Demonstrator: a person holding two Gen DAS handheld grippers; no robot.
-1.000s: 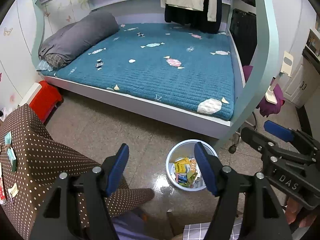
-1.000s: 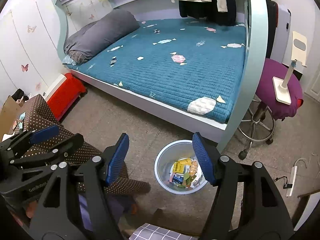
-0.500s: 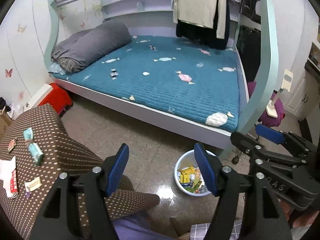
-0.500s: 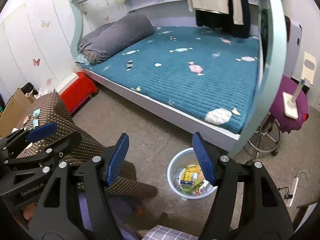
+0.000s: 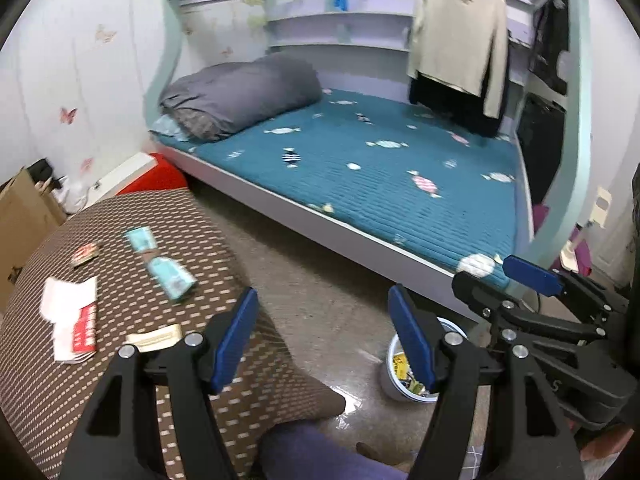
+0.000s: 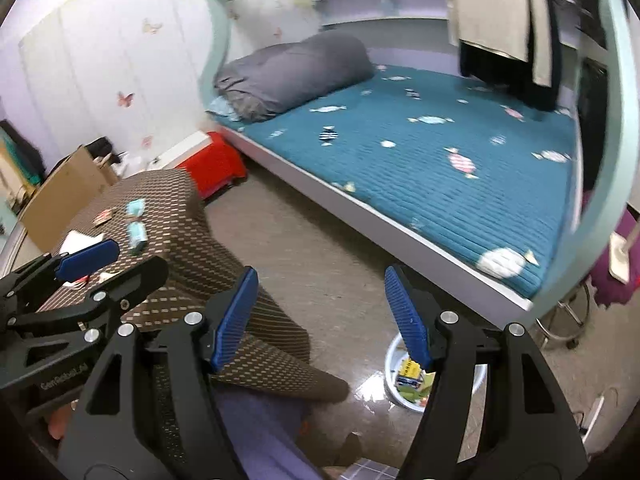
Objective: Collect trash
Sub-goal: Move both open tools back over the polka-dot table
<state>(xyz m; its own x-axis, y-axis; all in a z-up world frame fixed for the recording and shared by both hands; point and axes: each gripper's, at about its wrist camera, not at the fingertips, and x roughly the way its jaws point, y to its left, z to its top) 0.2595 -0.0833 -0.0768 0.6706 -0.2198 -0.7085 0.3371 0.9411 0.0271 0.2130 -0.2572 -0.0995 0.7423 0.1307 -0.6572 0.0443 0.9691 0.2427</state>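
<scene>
Trash lies on a brown dotted table (image 5: 120, 360): two teal wrappers (image 5: 170, 278), a small red-and-white packet (image 5: 85, 254), a white paper with a red packet (image 5: 74, 322) and a beige wrapper (image 5: 156, 338). A white bin (image 5: 394, 378) with trash inside stands on the floor, also in the right wrist view (image 6: 404, 380). My left gripper (image 5: 322, 338) is open and empty, over the table's right edge. My right gripper (image 6: 318, 318) is open and empty, above the floor between table (image 6: 180, 248) and bin.
A bed with a teal mattress (image 5: 380, 176) and grey duvet (image 5: 240, 100) fills the back. A red box (image 5: 154, 178) and a cardboard box (image 5: 24, 216) stand left of the table. A purple stool (image 6: 608, 276) stands at the right.
Both grippers have swung left and upward, away from the bin. The table with its trash has come into full view and the bin has slid to the lower right.
</scene>
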